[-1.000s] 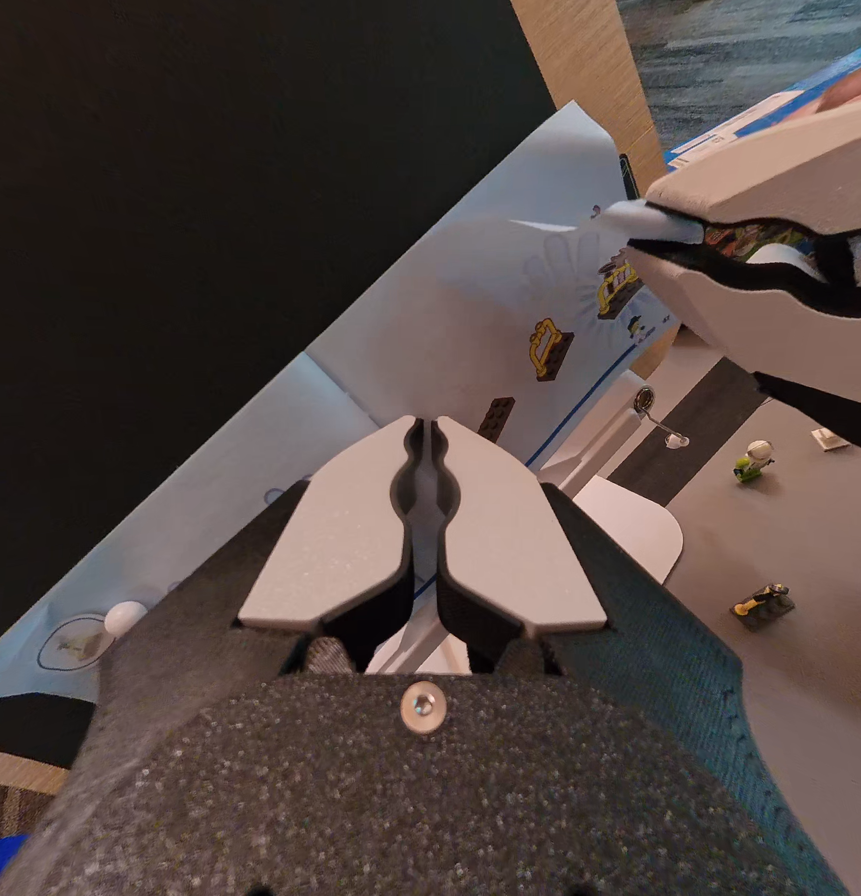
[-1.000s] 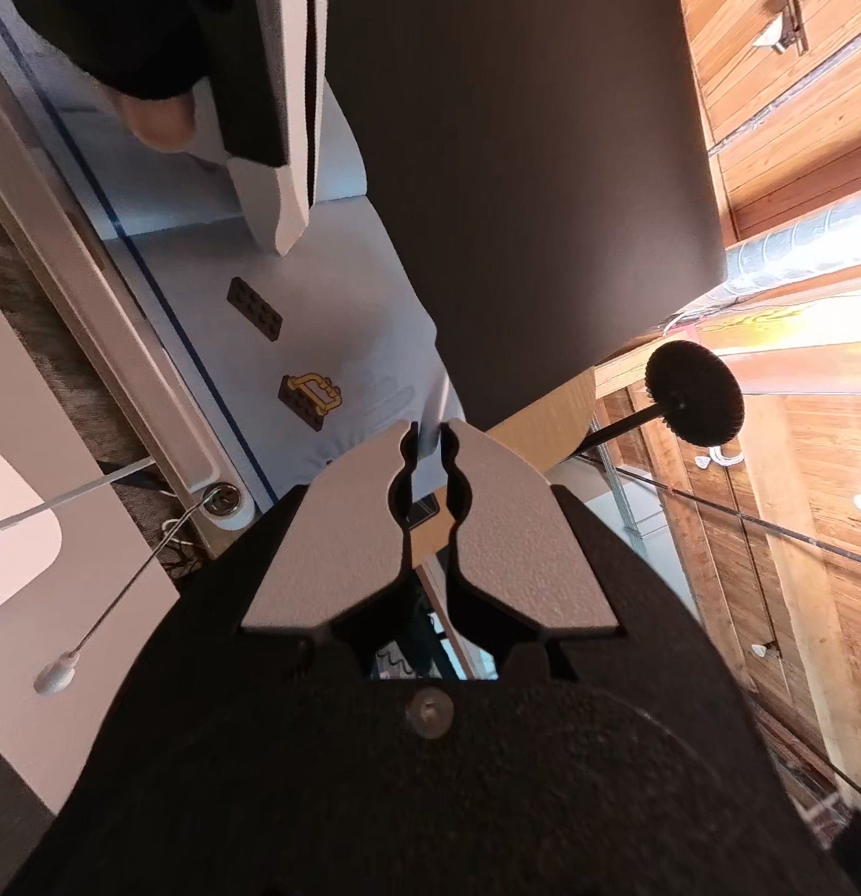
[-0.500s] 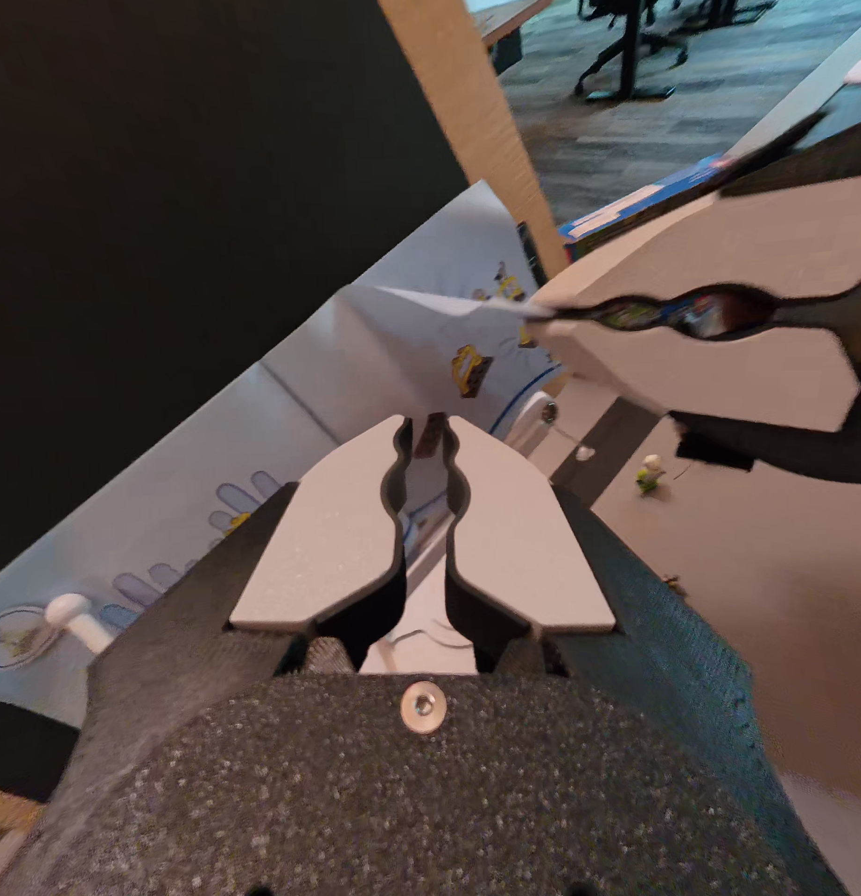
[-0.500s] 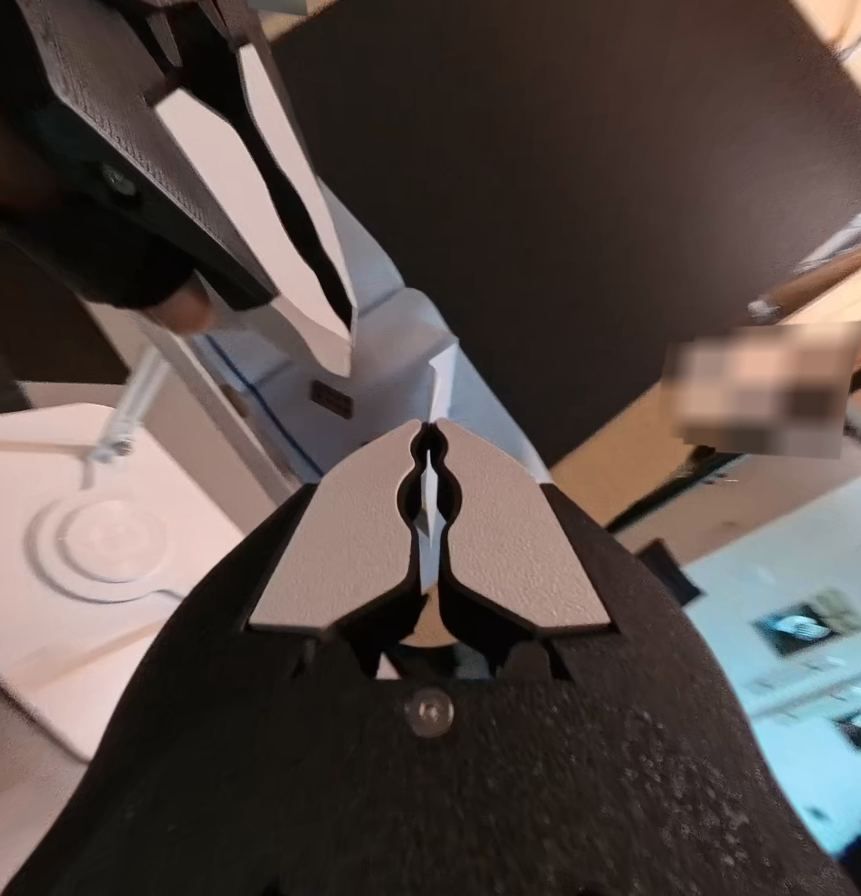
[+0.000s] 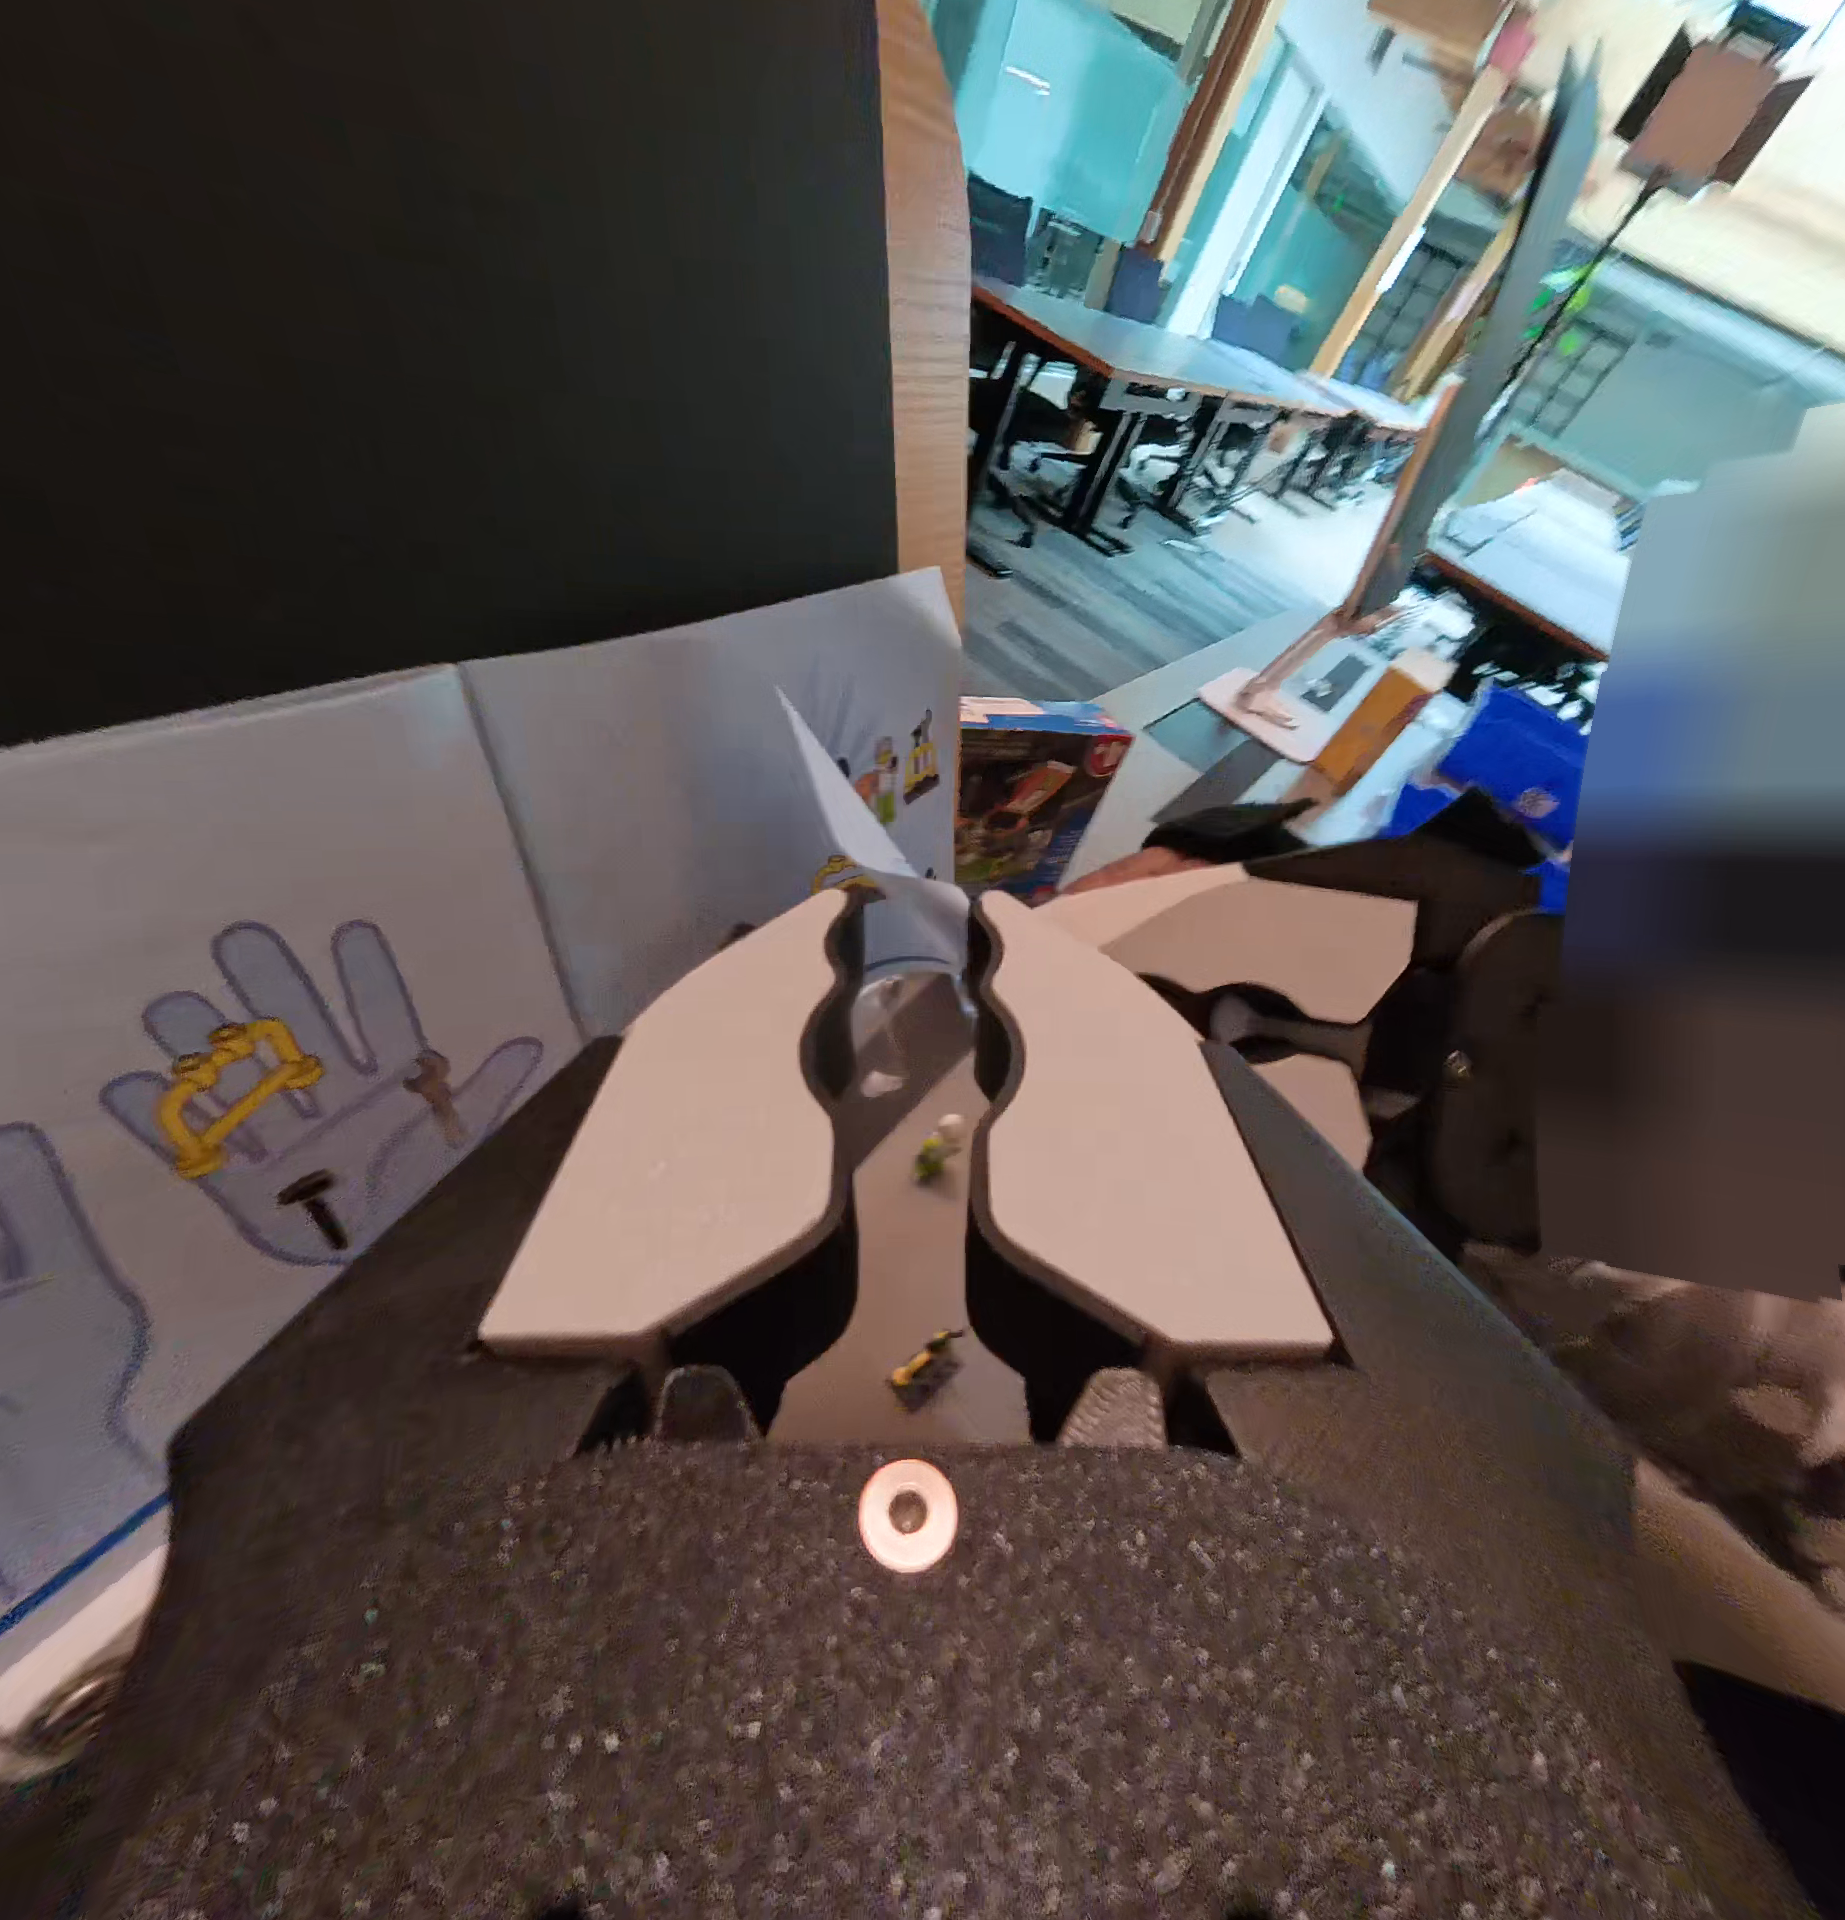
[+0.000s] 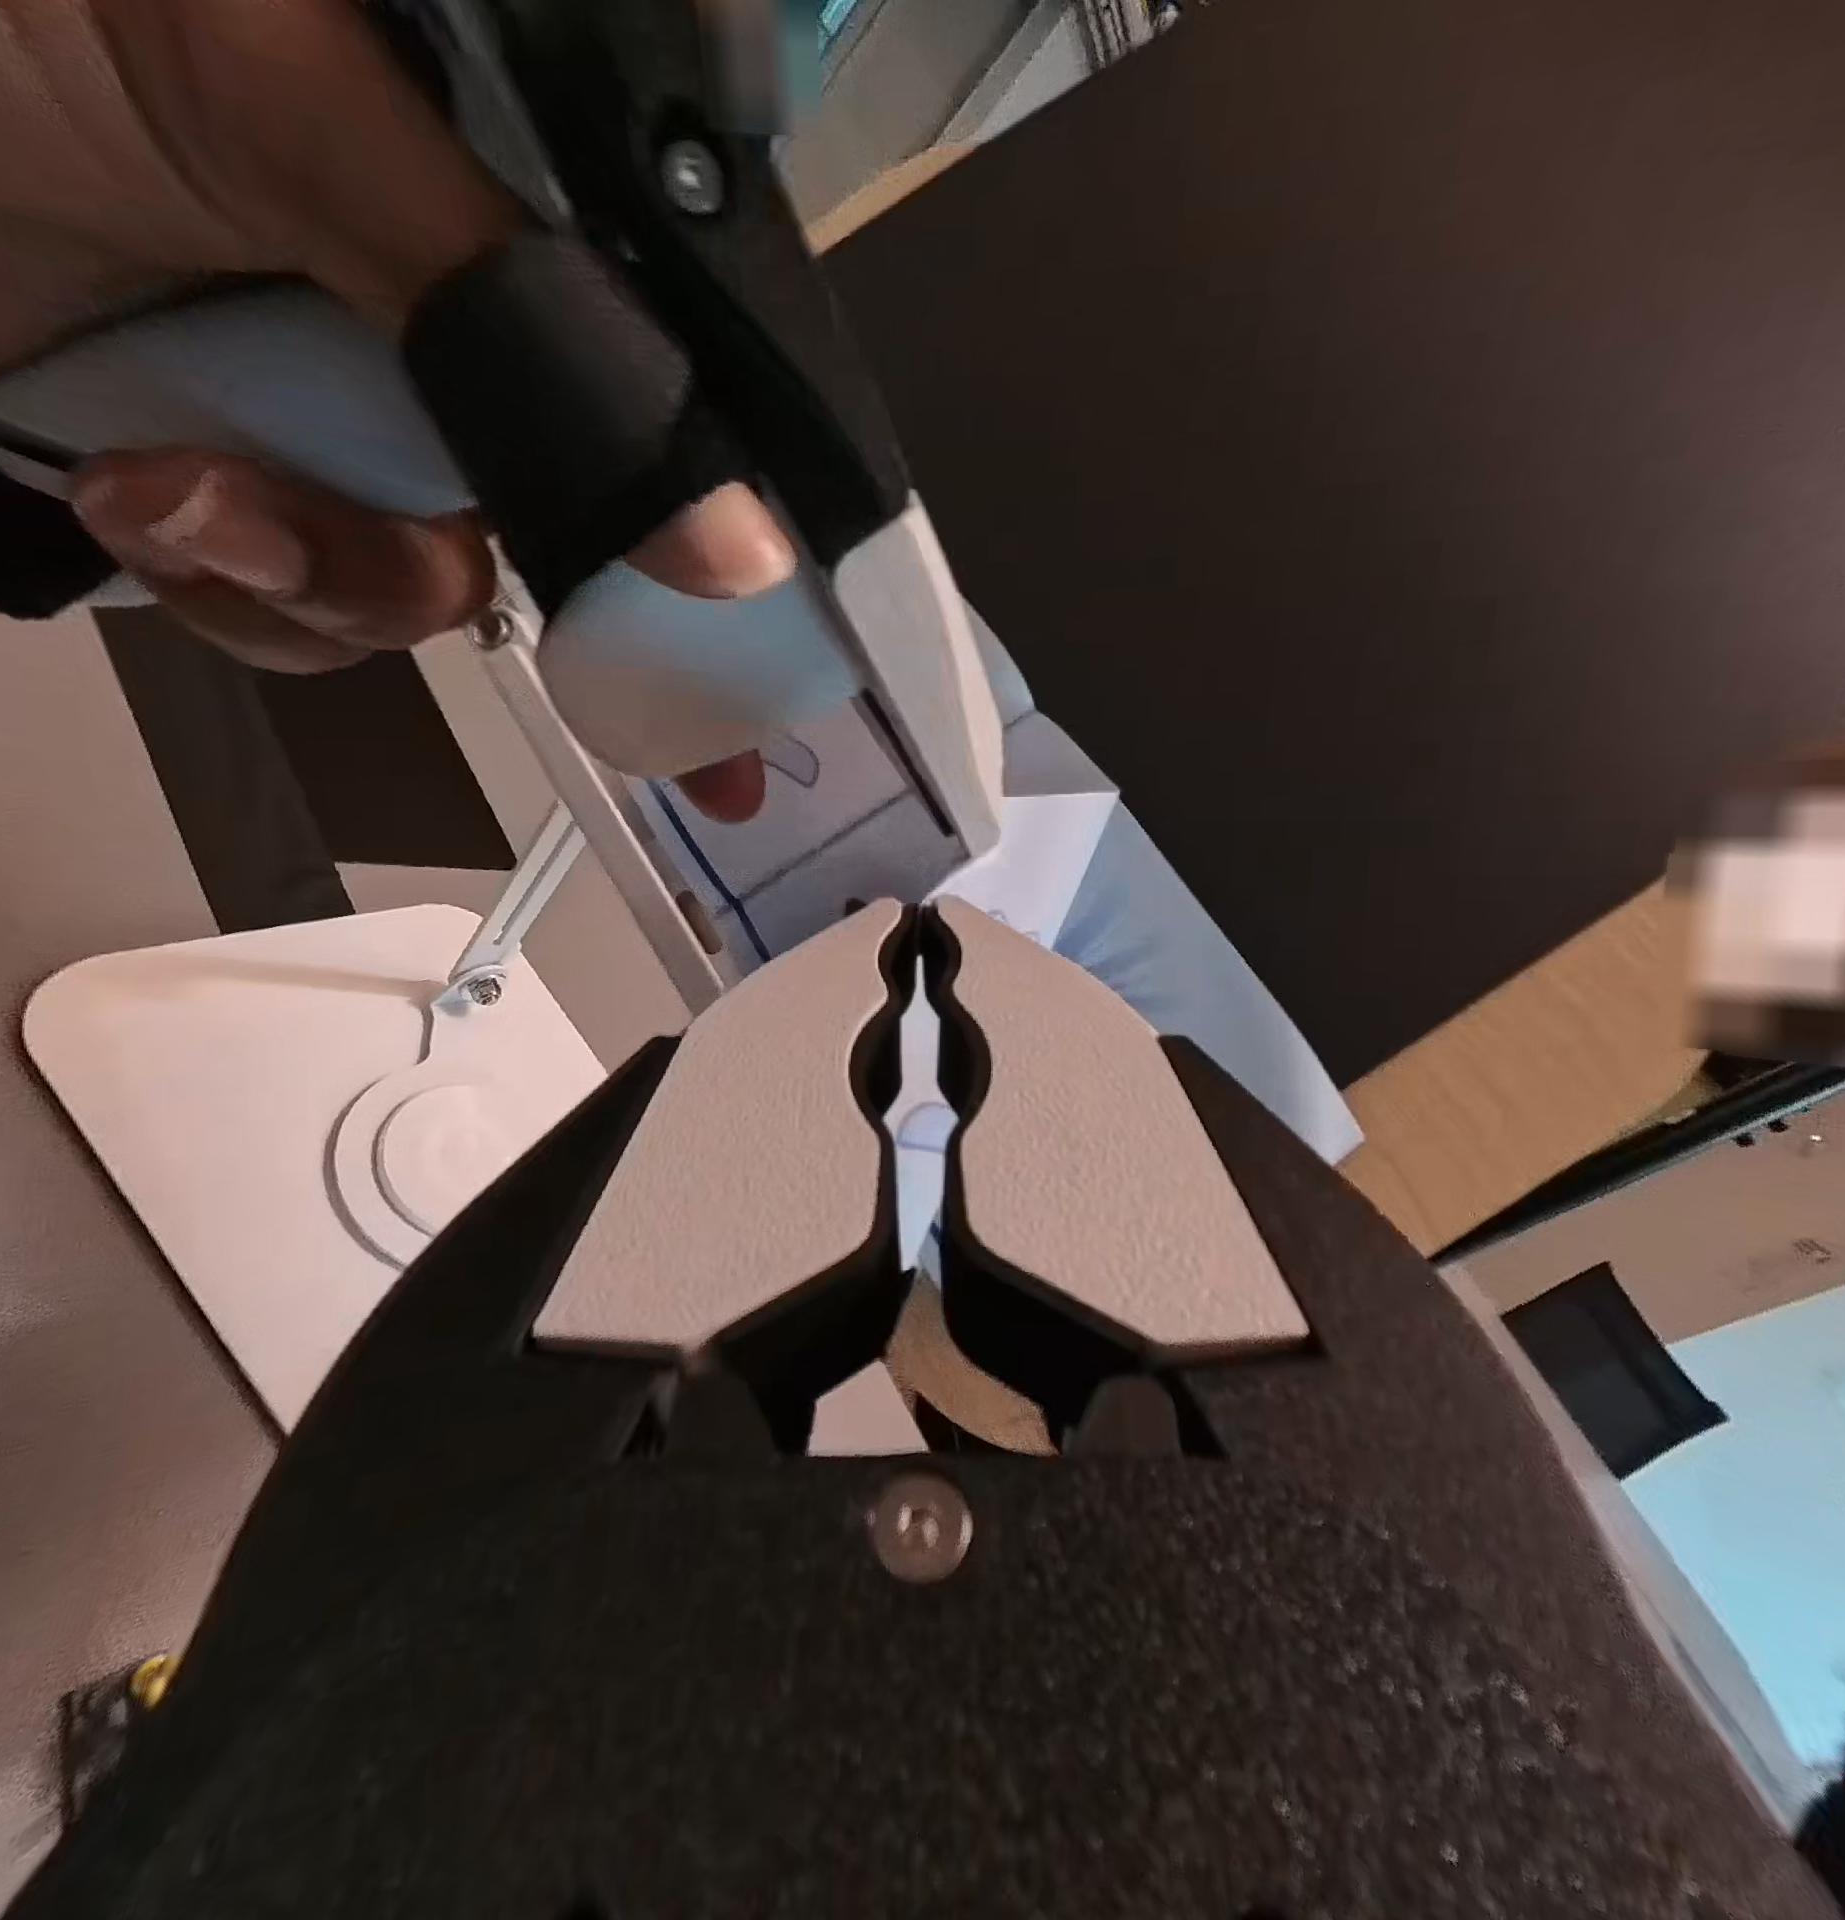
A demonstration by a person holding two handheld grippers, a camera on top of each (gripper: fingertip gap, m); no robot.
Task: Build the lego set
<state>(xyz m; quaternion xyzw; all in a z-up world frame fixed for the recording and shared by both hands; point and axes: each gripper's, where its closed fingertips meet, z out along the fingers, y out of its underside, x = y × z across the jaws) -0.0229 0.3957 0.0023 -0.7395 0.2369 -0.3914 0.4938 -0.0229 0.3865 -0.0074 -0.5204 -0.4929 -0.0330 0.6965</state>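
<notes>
The light blue instruction booklet (image 5: 637, 810) stands open on a white stand against a black board. One page (image 5: 856, 821) is lifted off it. My right gripper (image 6: 920, 912) is shut on that page's edge (image 6: 1043, 862); it also shows in the left wrist view (image 5: 1115, 925). My left gripper (image 5: 913, 904) is open, and the page corner hangs between its tips without being pinched. It shows from the side in the right wrist view (image 6: 959, 821), held by a hand. A green minifigure (image 5: 939, 1148) and a small dark and yellow build (image 5: 923, 1366) lie on the grey table.
The Lego box (image 5: 1032, 800) stands behind the booklet's right edge. The stand's white base plate (image 6: 222, 1101) lies on the table at the left, with its slanted metal arm (image 6: 585, 769) above it. Office desks fill the background. Only a small space, under 4 cm, lies between the two pairs of fingers.
My left gripper has opened and let go of the booklet. My right gripper has closed on the page and drawn it away from the booklet. Both views have swung.
</notes>
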